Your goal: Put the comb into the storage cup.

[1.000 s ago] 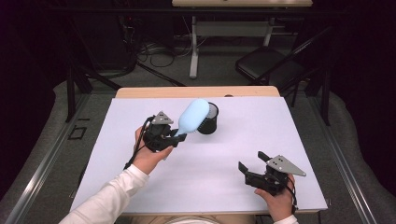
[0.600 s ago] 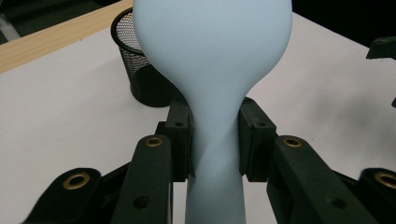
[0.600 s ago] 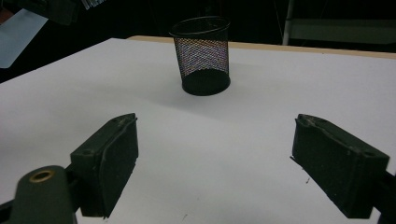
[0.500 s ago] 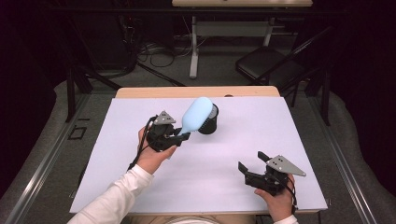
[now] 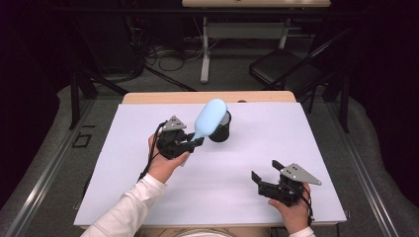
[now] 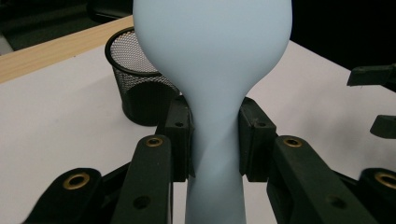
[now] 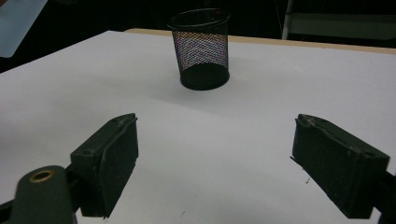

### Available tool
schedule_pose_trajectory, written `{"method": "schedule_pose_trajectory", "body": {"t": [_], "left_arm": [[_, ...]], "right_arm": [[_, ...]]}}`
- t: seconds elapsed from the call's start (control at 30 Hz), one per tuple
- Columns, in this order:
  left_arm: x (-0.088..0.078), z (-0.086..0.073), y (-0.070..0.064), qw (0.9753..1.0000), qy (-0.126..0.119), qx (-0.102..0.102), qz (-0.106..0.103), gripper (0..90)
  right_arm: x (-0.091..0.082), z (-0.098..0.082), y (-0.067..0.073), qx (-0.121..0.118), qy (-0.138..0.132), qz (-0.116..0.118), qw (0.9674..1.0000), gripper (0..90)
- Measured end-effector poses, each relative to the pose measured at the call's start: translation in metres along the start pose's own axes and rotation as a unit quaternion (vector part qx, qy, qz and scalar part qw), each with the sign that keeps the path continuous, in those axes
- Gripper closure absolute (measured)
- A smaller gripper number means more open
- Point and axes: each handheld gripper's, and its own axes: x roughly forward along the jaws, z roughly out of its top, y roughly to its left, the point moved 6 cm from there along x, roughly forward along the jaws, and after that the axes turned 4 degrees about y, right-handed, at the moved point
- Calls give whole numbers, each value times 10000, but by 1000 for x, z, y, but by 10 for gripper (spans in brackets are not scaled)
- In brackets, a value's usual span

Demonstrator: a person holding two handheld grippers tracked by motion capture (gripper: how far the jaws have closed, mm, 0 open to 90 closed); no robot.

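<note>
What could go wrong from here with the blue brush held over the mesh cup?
The left gripper clamps the light blue brush by its narrow handle, wide head beside the black mesh cup. The head may catch the rim and tip the unsteadied cup; the right gripper stands open, well away. The smooth, tapering handle might also slip between the pads.

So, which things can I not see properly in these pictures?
- Light blue tool: its top and bottom ends are cut off by the edges of the left gripper view.
- Mesh cup: in the high view the tool's head covers part of its rim, so its inside is hidden.
- Right gripper: the right gripper view cuts off its jaw bases.
</note>
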Motion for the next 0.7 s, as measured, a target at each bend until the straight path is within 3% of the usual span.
{"method": "schedule_pose_trajectory", "body": {"t": [0.27,0.7], "left_arm": [[4,0,-3,9997,-158,-102,-146,695],[7,-5,0,9997,-178,-79,-159,695]], "right_arm": [[0,2,-2,71,0,16,10000,142],[0,3,-5,73,18,56,10000,143]]}}
